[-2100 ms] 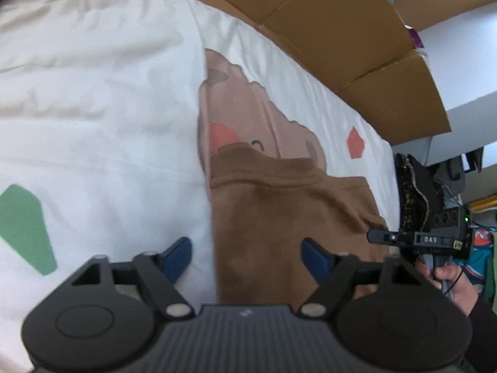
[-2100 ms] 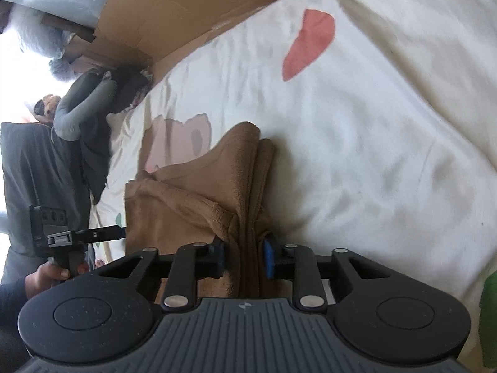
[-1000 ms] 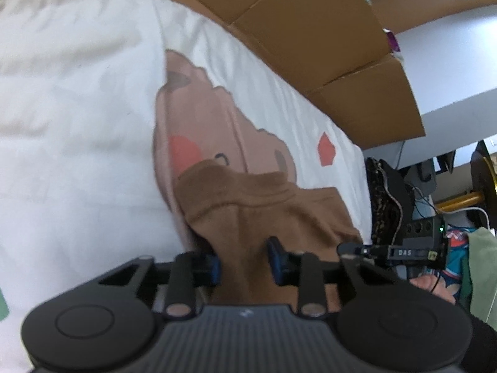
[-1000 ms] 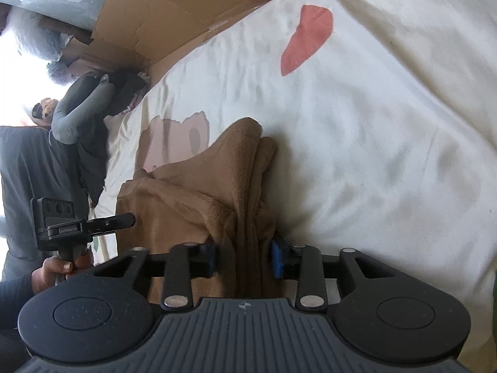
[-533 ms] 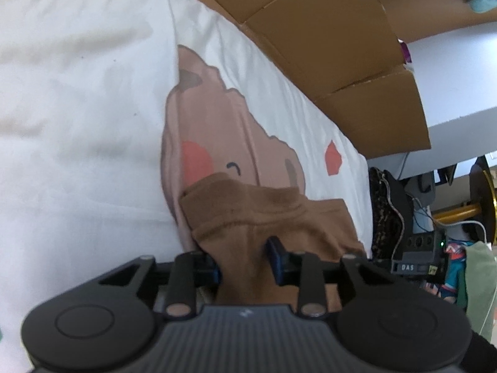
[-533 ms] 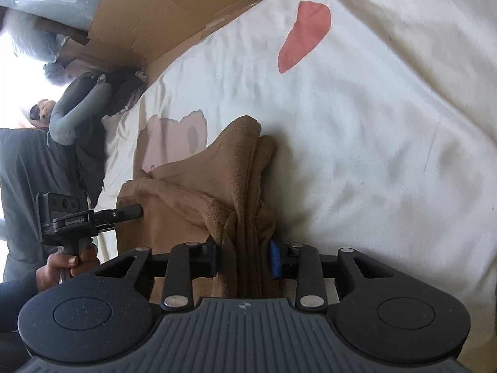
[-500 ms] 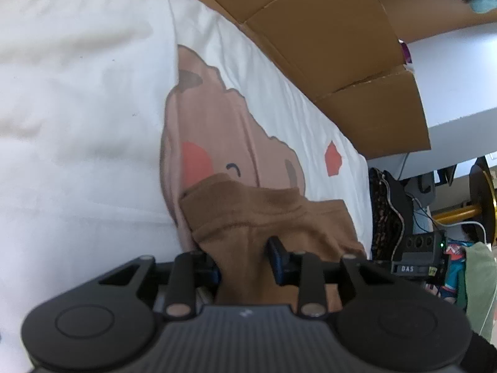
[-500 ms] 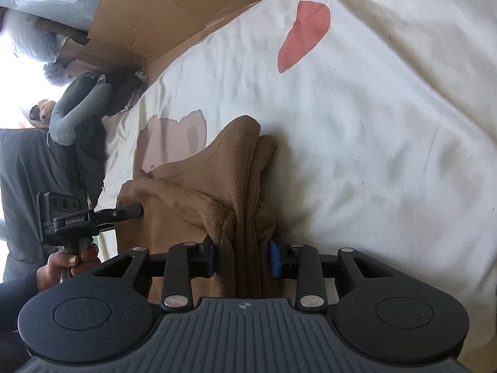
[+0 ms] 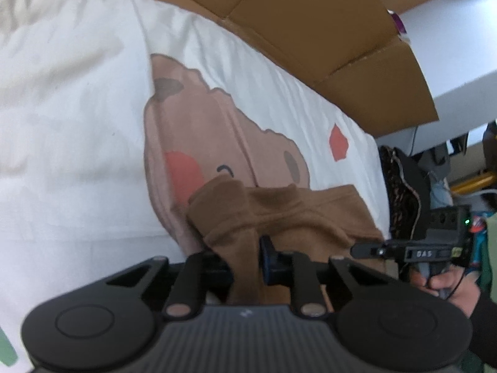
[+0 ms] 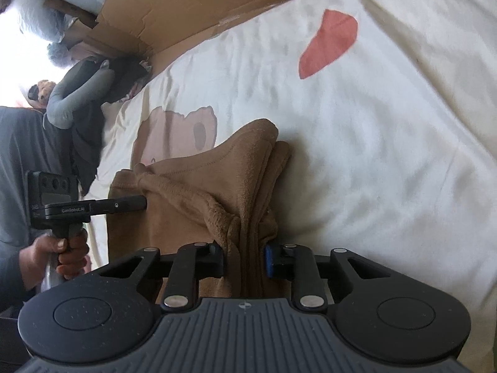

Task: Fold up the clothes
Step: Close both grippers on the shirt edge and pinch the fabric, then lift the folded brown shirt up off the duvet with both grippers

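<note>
Pinching the brown garment at two edges at once: left gripper clamped on a bunched fold at its near left edge, right gripper clamped on a stack of several layers at its near right edge, probably so both ends of one edge can travel together and land square. Gripping through all the layers on the right side looks meant to keep earlier folds from sliding apart. Seen from the right wrist, other gripper's body at 9 o'clock, held by a hand, fingertip reaching into the cloth; from the left wrist, matching gripper body at 3 o'clock.

Lying on the white bedsheet, partly over a printed bear face, with cardboard at 12 o'clock beyond the bed. Soft, fleecy, plain brown, stitched seam showing along one raised flap, fabric ridged and pulled taut between the two grips, far corner peaked up toward 12 o'clock in the right view. Already doubled into a thick bundle, though not yet flat or neat; fits a fold midway rather than a finished pile
</note>
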{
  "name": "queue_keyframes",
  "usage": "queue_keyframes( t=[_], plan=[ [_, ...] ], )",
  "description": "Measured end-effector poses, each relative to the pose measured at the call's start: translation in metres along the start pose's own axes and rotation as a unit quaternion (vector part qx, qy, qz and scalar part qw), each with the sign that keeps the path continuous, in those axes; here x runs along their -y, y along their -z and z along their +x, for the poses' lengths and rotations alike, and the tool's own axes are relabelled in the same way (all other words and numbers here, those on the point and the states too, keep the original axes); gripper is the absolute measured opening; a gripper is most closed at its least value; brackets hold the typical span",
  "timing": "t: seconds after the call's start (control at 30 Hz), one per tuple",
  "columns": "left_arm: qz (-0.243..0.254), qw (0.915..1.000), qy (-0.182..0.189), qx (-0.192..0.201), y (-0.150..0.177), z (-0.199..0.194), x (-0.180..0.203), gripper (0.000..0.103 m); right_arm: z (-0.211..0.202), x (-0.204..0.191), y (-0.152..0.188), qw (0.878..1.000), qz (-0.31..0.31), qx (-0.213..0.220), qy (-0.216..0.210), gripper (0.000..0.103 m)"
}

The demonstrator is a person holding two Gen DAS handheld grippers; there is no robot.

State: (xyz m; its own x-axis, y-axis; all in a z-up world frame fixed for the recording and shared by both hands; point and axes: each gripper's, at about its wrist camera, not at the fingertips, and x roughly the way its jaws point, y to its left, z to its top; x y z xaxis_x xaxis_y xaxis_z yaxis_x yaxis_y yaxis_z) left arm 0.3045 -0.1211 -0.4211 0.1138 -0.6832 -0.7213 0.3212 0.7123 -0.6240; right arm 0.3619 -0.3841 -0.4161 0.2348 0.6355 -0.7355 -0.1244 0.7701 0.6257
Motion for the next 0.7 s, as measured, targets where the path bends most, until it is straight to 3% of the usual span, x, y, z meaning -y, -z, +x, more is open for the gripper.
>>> queue_keyframes(
  t=[0.2, 0.7],
  plan=[
    [0.025, 0.9996, -0.017, 0.000, -0.003, -0.009, 0.015, 0.009, -0.014, -0.020, 0.000, 1.000, -0.013, 0.013, 0.014, 0.020],
    [0.045, 0.9976, -0.046, 0.026, 0.001, -0.038, 0.051, 0.007, -0.050, -0.079, 0.018, 0.995, -0.047, 0.074, 0.053, 0.019]
  ],
)
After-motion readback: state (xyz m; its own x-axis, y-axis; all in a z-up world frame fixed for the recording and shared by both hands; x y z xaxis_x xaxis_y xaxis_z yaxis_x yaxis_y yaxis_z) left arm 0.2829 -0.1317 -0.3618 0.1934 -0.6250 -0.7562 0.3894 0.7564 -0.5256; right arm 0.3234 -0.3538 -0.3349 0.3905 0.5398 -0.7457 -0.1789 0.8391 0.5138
